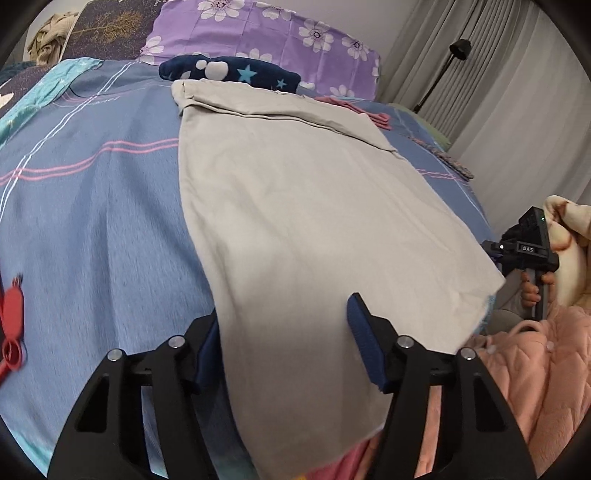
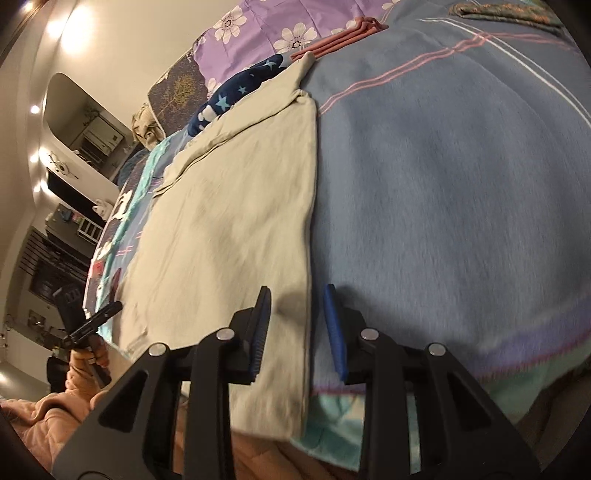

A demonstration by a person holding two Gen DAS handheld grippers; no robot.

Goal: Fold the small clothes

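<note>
A pale grey garment (image 1: 295, 206) lies spread flat on the blue striped bedspread (image 1: 92, 221), its far end folded over. My left gripper (image 1: 284, 332) stands open astride the garment's near left corner; the cloth edge covers part of the left pad, and nothing is pinched. In the right wrist view the same garment (image 2: 236, 229) runs away from me. My right gripper (image 2: 297, 314) is open, with the garment's right edge lying flat between the two blue pads. A hand holds each gripper: the right gripper (image 1: 532, 251) shows in the left wrist view, the left gripper (image 2: 92, 325) in the right wrist view.
A navy star-print garment (image 1: 236, 72) and a folded pink piece (image 1: 354, 109) lie beyond the grey one, before a purple floral pillow (image 1: 266, 33). A red object (image 1: 11, 325) sits at the left. The person's pink quilted sleeve (image 1: 535, 369) is near right; a stand (image 1: 443, 74) is by the curtains.
</note>
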